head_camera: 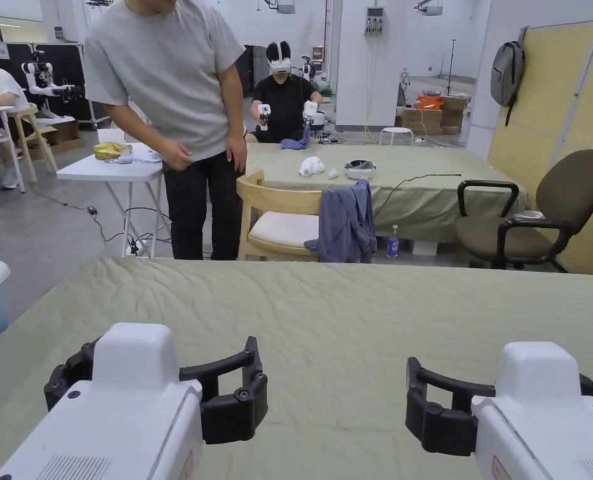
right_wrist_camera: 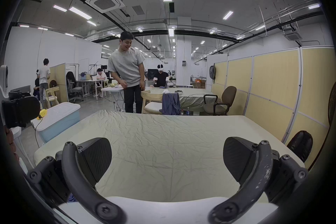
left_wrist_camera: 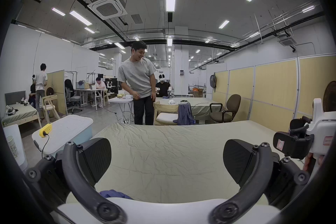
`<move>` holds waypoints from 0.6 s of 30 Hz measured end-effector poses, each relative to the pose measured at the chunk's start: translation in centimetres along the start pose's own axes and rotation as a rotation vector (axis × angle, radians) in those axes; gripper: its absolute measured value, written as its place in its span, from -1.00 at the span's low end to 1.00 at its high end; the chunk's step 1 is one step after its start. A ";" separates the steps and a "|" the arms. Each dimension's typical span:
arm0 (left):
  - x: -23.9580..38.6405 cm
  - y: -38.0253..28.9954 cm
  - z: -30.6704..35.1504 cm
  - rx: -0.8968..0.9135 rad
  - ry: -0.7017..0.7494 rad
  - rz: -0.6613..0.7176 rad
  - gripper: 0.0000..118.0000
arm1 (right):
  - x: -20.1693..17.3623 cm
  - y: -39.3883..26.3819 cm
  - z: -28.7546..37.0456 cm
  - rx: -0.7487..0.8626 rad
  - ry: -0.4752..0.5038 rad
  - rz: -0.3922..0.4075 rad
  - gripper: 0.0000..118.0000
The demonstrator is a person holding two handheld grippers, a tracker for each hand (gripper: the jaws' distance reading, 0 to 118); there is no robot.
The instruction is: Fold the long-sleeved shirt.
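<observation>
Both grippers hovered over the near edge of the table (head_camera: pixel 326 312), which was covered in a wrinkled green cloth. Left gripper (left_wrist_camera: pixel 166 160): jaws spread wide, nothing between them, only cloth visible in the gap. Right gripper (right_wrist_camera: pixel 167 160): same, jaws wide apart and empty. In the head view the two sat side by side, well apart, left gripper (head_camera: pixel 239 400) and right gripper (head_camera: pixel 423 406), both pointing toward the far side of the table.

A scrap of blue fabric (left_wrist_camera: pixel 114 194) showed at the bottom of the left gripper view, just below the left jaw; possibly the long-sleeved shirt, but too little was visible to tell. It was not in either claw.

A similar blue garment (head_camera: pixel 345 222) hung over the back of a wooden chair (head_camera: pixel 276 219) beyond the table. A person in a grey t-shirt (head_camera: pixel 170 94) stood beside that chair, leaning over. A light blue storage bin (left_wrist_camera: pixel 72 129) sat left of the table.
</observation>
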State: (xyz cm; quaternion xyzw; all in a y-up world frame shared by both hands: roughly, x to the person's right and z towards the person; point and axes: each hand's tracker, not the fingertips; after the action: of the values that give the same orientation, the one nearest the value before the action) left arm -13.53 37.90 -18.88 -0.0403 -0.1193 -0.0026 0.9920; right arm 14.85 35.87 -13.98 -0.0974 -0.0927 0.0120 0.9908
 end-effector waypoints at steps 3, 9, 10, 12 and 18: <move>-0.1 0.0 -0.1 -0.003 0.000 0.000 1.00 | -0.1 0.2 0.0 0.004 -0.001 0.001 1.00; -0.4 -0.1 -0.1 -0.005 -0.008 0.004 1.00 | -0.1 0.0 -0.1 -0.004 0.005 0.000 1.00; -0.4 -0.1 -0.1 -0.006 -0.009 0.008 1.00 | -0.2 0.0 -0.1 -0.006 0.003 -0.001 1.00; -0.4 -0.1 -0.1 -0.001 -0.009 0.011 1.00 | -0.1 -0.1 -0.1 -0.008 0.000 -0.003 1.00; -0.4 0.0 -0.1 0.007 -0.012 -0.007 1.00 | -0.1 -0.1 -0.1 -0.008 -0.001 -0.004 1.00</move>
State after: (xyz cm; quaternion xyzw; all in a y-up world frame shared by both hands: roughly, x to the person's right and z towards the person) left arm -13.87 37.84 -19.11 -0.0366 -0.1254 -0.0055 0.9914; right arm 14.82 35.71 -14.09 -0.1013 -0.0933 0.0099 0.9904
